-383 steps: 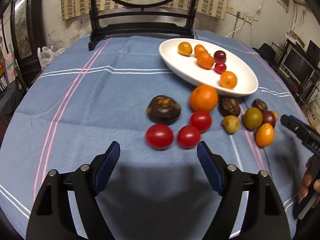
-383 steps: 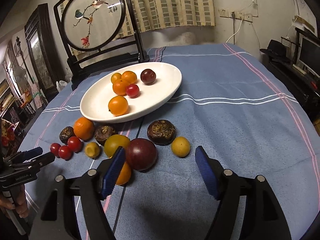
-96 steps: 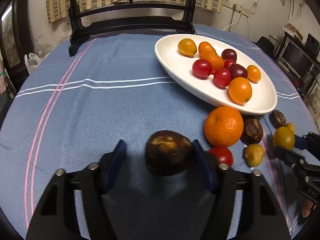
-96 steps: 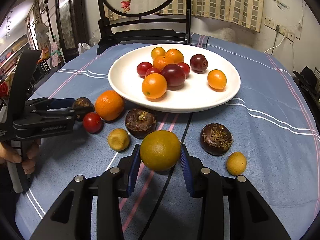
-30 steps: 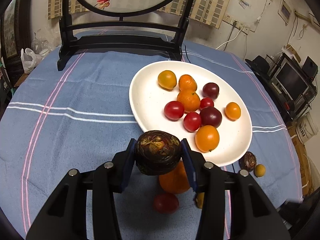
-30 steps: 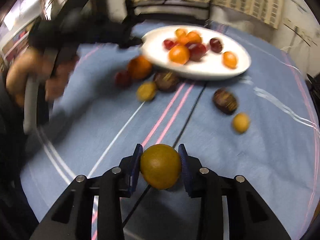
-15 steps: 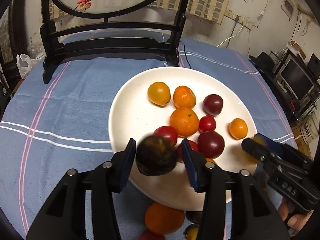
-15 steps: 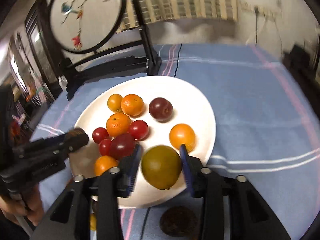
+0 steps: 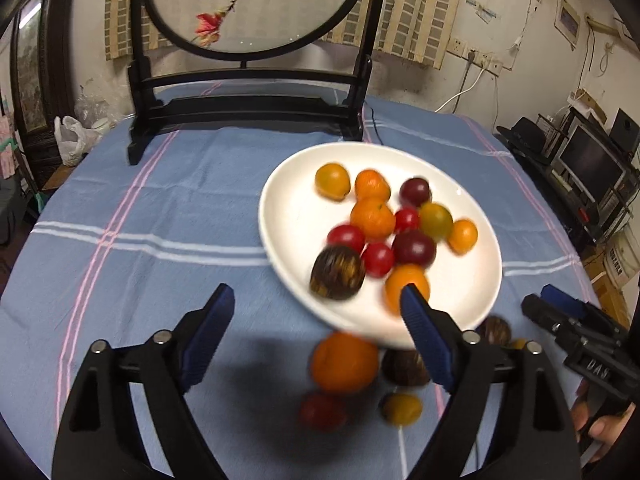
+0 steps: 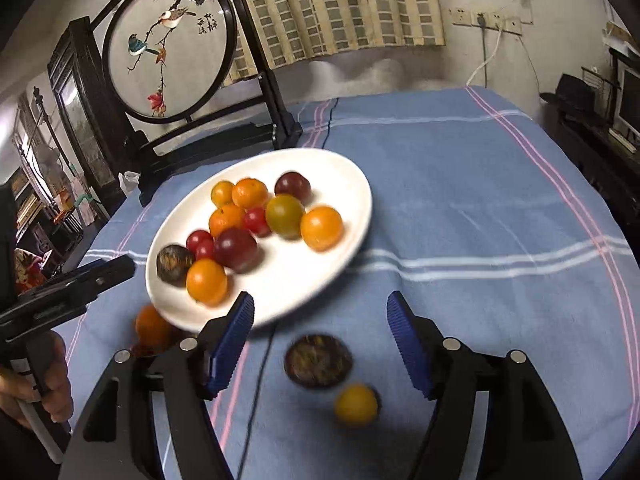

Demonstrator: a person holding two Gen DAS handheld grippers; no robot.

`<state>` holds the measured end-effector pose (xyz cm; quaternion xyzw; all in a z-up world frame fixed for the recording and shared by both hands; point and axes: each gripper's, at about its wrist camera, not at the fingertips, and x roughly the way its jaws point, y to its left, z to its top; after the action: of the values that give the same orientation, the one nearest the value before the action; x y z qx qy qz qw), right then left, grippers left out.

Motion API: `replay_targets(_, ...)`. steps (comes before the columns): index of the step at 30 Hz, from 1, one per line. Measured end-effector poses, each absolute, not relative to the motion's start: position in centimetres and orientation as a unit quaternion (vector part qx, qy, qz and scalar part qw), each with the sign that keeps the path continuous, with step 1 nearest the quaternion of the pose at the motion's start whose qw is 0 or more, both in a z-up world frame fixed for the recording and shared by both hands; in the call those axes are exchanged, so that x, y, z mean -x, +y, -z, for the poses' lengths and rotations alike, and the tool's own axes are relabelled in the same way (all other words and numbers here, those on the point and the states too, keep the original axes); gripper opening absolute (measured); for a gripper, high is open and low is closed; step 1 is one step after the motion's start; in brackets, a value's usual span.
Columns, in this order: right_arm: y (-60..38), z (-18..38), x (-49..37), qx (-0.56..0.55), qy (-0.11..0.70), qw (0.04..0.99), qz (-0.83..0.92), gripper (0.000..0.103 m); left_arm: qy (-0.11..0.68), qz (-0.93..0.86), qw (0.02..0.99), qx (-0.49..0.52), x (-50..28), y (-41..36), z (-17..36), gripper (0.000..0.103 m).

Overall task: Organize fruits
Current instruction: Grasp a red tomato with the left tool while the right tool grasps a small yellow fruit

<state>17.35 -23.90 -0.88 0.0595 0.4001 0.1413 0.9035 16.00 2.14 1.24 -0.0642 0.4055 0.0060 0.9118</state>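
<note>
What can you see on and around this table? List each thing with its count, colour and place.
plate: one, white, on the tablecloth
orange fruits: five, orange to yellow, on the plate
tomatoes: four, red, three on the plate, one on the cloth
plums: two, dark purple, on the plate
olive fruit: one, green-yellow, on the plate
brown fruits: three, dark brown, one on the plate, two on the cloth
large orange: one, orange, on the cloth by the plate's near rim
small yellow fruits: two, yellow, on the cloth
tablecloth: one, blue, striped
round screen: one, black frame, behind the plate
left gripper: black, blue fingers, just opened, empty
right gripper: same, just opened, empty
</note>
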Motion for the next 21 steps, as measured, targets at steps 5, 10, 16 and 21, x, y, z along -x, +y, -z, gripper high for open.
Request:
replay_targets(5,-24.7,2.0,-14.7,-0.039,0.409,0.903,-0.126,0.075,0.415,0.001,0.908,0.067,-12.9,2.1,0.0,0.085)
replay_targets(10,-24.6,3.2,-13.8,-0.017,0.433,0.894,-0.113,0.075,0.427,0.001,0.902,0.067,-12.1,2.0,1.6,0.087)
replay_targets(16,-22.3,3.8,-13.6,0.083,0.427,0.896,-0.087,0.075,0.429,0.009,0.901,0.067,-12.0,2.3,2.9,0.087)
replay_targets(21,-20.7,4.2,-14.3,0.126,0.428,0.892,-0.08,0.067,0.423,0.014,0.905,0.035,-12.0,1.8,3.0,0.087)
